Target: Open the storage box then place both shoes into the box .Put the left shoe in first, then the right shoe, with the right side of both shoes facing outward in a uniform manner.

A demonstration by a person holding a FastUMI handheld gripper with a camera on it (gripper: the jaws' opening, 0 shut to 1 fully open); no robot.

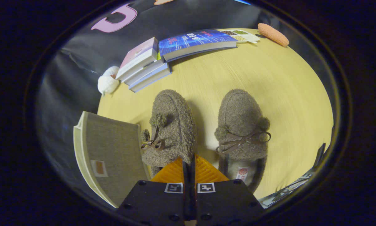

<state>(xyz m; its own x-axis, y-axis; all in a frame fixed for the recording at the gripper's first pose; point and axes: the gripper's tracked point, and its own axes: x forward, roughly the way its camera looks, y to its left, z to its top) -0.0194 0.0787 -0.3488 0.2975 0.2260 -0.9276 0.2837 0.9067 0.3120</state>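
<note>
Slippers lie side by side on the table [285, 94], toes pointing away from the gripper [189, 161], long axes running parallel. Left shoe [170, 125] sits just beside the storage box [112, 153], its heel end touching or just under the fingertips; it leans a little toward the box. Right shoe [243, 125] lies apart from the box, beyond the left shoe, its opening showing. Gripper fingers are pressed together with only a thin slit between them, pinching nothing. Books [147, 64] lie well beyond the box, near the table's far edge
</note>
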